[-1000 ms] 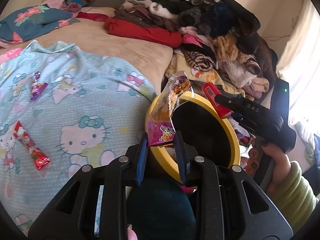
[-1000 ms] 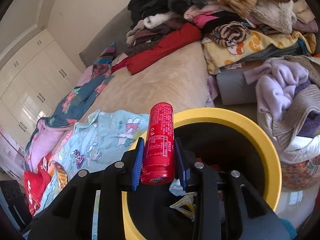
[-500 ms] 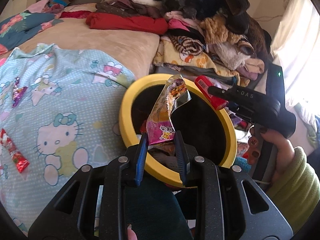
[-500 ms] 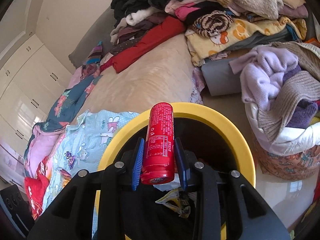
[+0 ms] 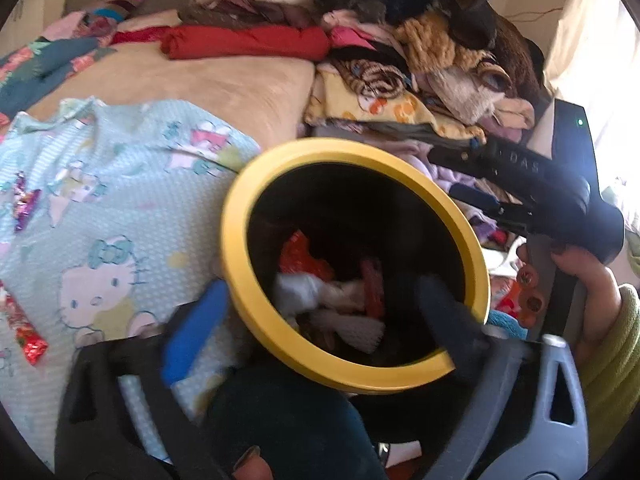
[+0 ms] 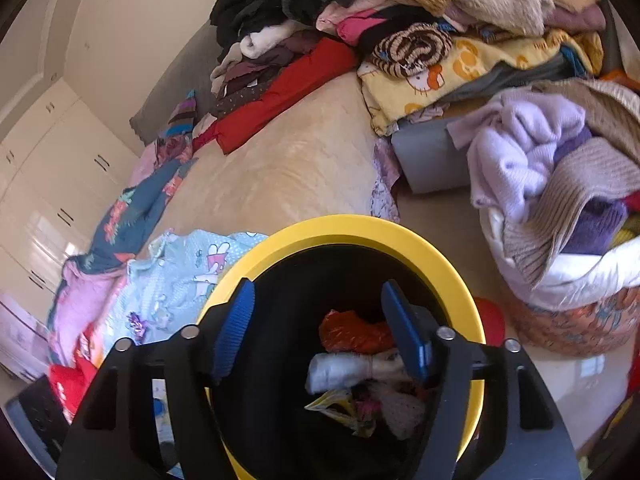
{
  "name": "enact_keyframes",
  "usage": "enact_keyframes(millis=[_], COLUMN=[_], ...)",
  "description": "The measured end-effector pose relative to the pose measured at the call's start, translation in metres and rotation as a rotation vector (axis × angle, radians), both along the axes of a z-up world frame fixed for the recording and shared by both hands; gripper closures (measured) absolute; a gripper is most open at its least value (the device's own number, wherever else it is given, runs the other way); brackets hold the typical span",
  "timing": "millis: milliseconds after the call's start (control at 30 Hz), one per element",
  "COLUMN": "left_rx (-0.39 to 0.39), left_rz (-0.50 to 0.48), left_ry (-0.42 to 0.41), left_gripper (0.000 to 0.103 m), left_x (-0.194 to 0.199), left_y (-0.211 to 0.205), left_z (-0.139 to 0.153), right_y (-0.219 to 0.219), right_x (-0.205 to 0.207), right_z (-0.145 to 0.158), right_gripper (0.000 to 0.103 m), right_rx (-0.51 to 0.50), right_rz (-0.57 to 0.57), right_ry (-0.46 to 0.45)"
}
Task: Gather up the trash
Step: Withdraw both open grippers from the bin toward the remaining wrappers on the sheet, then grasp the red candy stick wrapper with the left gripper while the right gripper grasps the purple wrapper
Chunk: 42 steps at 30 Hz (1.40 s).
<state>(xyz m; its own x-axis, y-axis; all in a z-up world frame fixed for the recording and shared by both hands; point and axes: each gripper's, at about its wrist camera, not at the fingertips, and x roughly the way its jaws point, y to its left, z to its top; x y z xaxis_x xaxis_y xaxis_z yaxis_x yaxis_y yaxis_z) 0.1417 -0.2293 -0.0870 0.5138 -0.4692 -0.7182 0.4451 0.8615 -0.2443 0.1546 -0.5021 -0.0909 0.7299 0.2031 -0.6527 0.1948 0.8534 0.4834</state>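
A yellow-rimmed black bin [image 5: 476, 248] [image 6: 448, 256] stands by the bed with wrappers and white paper inside [image 5: 320, 292] [image 6: 352, 368]. My left gripper [image 5: 320, 316] is open and empty over the bin's near rim; its blue fingers are blurred. My right gripper [image 6: 320, 324] is open and empty above the bin mouth, and shows in the left wrist view [image 5: 520, 196] at the bin's right. Two wrappers remain on the Hello Kitty sheet: a red one [image 5: 24, 328] and a purple one [image 5: 22, 204].
A big pile of clothes [image 5: 400, 40] covers the bed's far side. A laundry basket of knitwear [image 6: 560, 216] stands right of the bin. White wardrobes [image 6: 48, 168] line the far wall.
Both grippers opened over the bin. The purple snack wrapper left my left gripper and the red can left my right gripper; both dropped into the bin.
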Motion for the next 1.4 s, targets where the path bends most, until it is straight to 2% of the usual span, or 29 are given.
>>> enact_keyframes(millis=[200, 433, 867, 1400], left_rx=[0.01, -0.001, -0.031, -0.035], left_rz=[0.075, 0.167, 0.29, 0.45], left_ry=[-0.034, -0.074, -0.107, -0.093], left_gripper=[0.01, 0.011, 0.01, 0.01], left_x=[0.001, 0.0, 0.002, 0.009], left_y=[0.02, 0.051, 0.104, 0.177], left_z=[0.008, 0.02, 0.034, 0.026], right_y=[0.022, 0.059, 0.114, 0.187], right_x=[0.001, -0.001, 0.003, 0.022], right_z=[0.014, 0.036, 0.055, 0.063], right_gripper=[0.027, 0.022, 0.02, 0.018], right_rx=[-0.098, -0.185, -0.2, -0.202], right_rz=[0.039, 0.13, 0.234, 0.363], right_ry=[-0.046, -0.135, -0.18, -0.188])
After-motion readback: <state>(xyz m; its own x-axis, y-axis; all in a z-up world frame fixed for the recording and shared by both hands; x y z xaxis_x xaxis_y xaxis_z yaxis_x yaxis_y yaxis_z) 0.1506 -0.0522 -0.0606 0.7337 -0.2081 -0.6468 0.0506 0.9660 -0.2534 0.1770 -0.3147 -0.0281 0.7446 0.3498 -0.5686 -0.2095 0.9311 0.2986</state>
